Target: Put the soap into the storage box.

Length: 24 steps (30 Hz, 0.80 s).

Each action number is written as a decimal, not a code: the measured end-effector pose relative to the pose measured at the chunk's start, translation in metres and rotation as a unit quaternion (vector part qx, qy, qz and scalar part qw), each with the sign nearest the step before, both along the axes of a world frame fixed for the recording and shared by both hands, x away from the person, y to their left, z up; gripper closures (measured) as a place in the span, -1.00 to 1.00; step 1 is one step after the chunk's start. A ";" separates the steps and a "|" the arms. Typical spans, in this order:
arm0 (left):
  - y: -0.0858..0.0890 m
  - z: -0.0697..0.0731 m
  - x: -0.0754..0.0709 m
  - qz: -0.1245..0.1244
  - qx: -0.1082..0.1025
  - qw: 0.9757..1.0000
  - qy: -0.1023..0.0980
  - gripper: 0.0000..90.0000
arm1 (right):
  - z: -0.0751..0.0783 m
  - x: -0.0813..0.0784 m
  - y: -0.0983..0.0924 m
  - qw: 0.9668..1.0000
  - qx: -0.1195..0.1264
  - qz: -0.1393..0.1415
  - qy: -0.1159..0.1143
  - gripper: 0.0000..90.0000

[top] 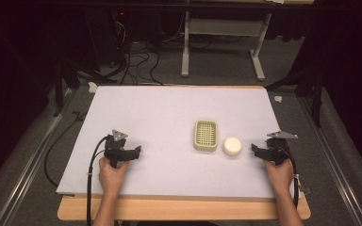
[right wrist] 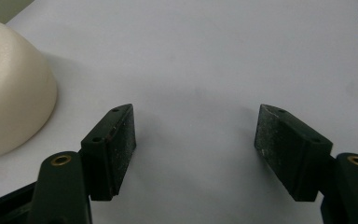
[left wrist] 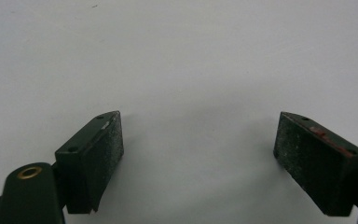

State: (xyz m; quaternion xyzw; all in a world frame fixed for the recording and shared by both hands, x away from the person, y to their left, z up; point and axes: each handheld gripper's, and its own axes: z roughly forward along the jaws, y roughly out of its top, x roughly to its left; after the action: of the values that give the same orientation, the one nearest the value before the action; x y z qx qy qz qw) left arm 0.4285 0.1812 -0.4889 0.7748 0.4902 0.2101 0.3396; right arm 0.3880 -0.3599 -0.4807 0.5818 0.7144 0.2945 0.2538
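Note:
A pale green soap dish (top: 205, 135) with a slotted grid lies right of centre on the white board (top: 169, 108). Just to its right sits a round cream soap bar (top: 232, 146), which is also the cream dome (right wrist: 9, 88) at the left of the right gripper view. My right gripper (top: 254, 149) rests on the board a short way right of the bar and points toward it. Its jaws stand apart over bare board (right wrist: 196, 128) with nothing between them. My left gripper (top: 136, 151) lies on the board's left half, far from the dish. It is open over the bare surface (left wrist: 198, 135).
The white board lies on a wooden table (top: 184, 209) whose edge shows at the front. Black cables (top: 92, 174) trail from each gripper toward the person. A grey metal table frame (top: 221, 42) stands on the carpet beyond the board.

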 end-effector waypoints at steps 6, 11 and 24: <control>0.000 0.000 0.000 0.000 0.000 1.000 0.000 -0.64 | 0.000 0.000 0.000 1.000 0.000 0.000 -0.001 -0.34; 0.000 0.000 0.000 0.000 0.000 1.000 0.000 -0.64 | 0.000 0.000 0.000 1.000 0.000 0.000 -0.001 -0.34; 0.000 0.000 0.000 -0.001 -0.002 1.000 0.000 -0.64 | 0.000 0.001 -0.001 1.000 0.002 0.000 0.003 -0.35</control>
State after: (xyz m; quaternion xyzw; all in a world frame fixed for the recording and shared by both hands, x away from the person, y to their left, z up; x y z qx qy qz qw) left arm 0.4286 0.1814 -0.4890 0.7746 0.4901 0.2090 0.3409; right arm 0.3886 -0.3604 -0.4803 0.5830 0.7147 0.2946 0.2501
